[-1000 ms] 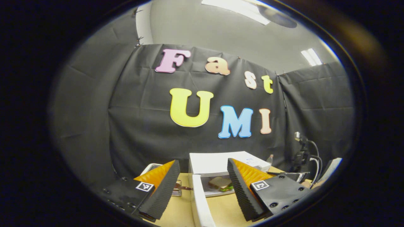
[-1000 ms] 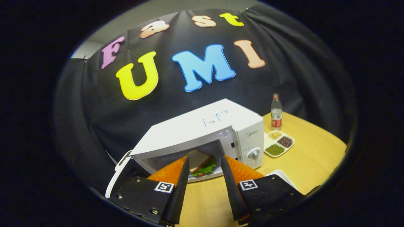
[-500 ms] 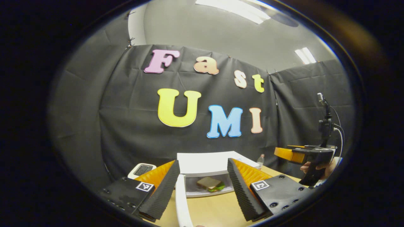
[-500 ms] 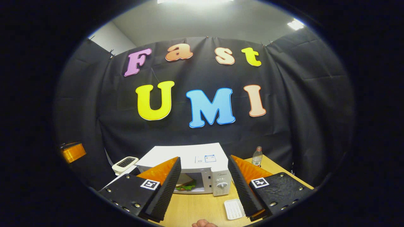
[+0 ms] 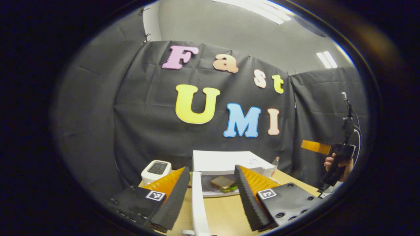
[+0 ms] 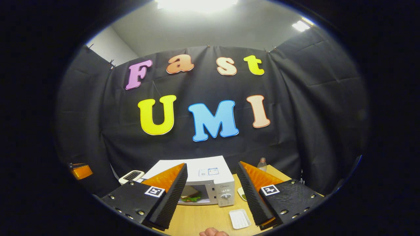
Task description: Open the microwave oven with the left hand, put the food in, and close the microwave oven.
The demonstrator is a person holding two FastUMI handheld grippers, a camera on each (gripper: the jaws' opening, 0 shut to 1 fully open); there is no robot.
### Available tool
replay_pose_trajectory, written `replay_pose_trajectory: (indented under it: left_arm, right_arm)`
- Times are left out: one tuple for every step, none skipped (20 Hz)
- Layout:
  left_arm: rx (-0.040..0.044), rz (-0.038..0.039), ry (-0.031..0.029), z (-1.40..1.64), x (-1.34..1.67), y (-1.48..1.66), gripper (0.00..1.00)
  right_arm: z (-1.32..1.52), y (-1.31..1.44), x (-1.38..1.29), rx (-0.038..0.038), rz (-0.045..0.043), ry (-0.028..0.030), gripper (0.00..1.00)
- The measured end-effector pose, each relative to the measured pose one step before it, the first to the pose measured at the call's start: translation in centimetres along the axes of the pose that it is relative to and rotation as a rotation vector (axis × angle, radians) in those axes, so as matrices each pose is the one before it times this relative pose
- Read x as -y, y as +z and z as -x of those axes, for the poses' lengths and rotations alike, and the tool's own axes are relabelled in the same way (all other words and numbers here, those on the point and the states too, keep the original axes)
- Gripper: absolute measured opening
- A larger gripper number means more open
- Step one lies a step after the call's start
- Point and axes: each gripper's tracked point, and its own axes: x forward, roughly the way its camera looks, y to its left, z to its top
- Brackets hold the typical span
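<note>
The white microwave [image 5: 226, 160] stands on the wooden table with its door [image 5: 199, 203] swung open toward me. Inside, a sandwich [image 5: 224, 183] lies on a plate. My left gripper [image 5: 211, 168] is open, and the door's edge stands between its fingers, close to the left one. In the right gripper view the microwave [image 6: 210, 175] is farther off, with the sandwich [image 6: 190, 195] showing in its cavity. My right gripper [image 6: 212, 164] is open and empty, held back from the oven. A hand holds that right gripper [image 5: 315, 147] high at the far right of the left gripper view.
A white toaster [image 5: 156, 168] sits left of the microwave. Right of it stand a bottle [image 6: 262, 163] and a divided dish of grains [image 6: 242, 194]. A small white tray [image 6: 239, 219] lies on the table nearer me. A fingertip [image 6: 213, 233] shows at the bottom edge.
The right gripper has drawn back and up from the microwave's opening, leaving the sandwich inside. The left gripper has shifted a little, with the open door still between its fingers.
</note>
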Motion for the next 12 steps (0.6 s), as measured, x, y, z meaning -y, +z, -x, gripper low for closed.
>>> replay_pose_trajectory:
  left_arm:
    - [-0.02353, -0.00667, 0.02259, 0.343, -1.009, -0.933, 0.69]
    - [-0.02321, -0.00615, 0.02202, 0.415, -1.151, -0.853, 0.48]
    - [-0.01669, -0.01203, 0.04991, 0.608, -1.541, -0.616, 0.28]
    - [-0.01793, -0.0026, 0.0101, 0.099, -0.898, -1.274, 0.07]
    - [-0.02325, -0.00241, -0.00376, 0.349, -0.484, -1.052, 0.07]
    - [-0.04038, -0.00819, -0.0027, 0.745, -0.143, -1.735, 0.07]
    - [-0.03406, -0.01651, 0.00779, 0.171, -0.654, -1.696, 0.07]
    - [-0.03049, -0.01176, -0.00118, -0.059, -0.636, -1.528, 0.06]
    - [-0.02672, -0.00096, -0.00927, 0.114, -0.254, -1.302, 0.05]
    - [-0.02891, 0.00253, -0.00926, 0.388, -0.149, -1.297, 0.07]
    - [-0.02078, -0.00023, -0.00435, 0.078, -0.089, -0.956, 0.09]
    - [-0.02498, 0.00262, -0.00922, 0.141, 0.099, -1.373, 0.07]
  right_arm:
    - [-0.038, 0.065, 0.172, 0.00066, -0.00963, -0.00754, 0.91]
    - [0.011, -0.023, 0.264, -0.00448, -0.00723, -0.01478, 0.91]
    - [0.089, -0.122, 0.16, -0.00592, 0.00093, -0.00739, 0.91]
    - [-0.012, 0.014, 0.06, -0.00047, 0.00569, -0.0033, 0.91]
    - [0.059, 0.063, 0.083, 0.00195, 0.0094, -0.00237, 0.91]
    - [0.038, 0.145, -0.035, 0.0056, 0.01108, -0.00252, 0.91]
    - [0.094, 0.186, 0.194, 0.00438, 0.01136, -0.00583, 0.91]
    - [0.05, 0.29, -0.161, 0.00575, 0.00883, -0.00004, 0.91]
    - [-0.071, -0.068, -0.15, 0.00071, 0.00614, 0.00082, 0.91]
    - [0.004, 0.197, -0.223, 0.00143, 0.00296, 0.00176, 0.91]
    - [-0.074, 0.112, -0.164, 0.00353, 0.00309, 0.00472, 0.91]
    - [-0.014, 0.167, -0.179, 0.00237, 0.00521, 0.00131, 0.91]
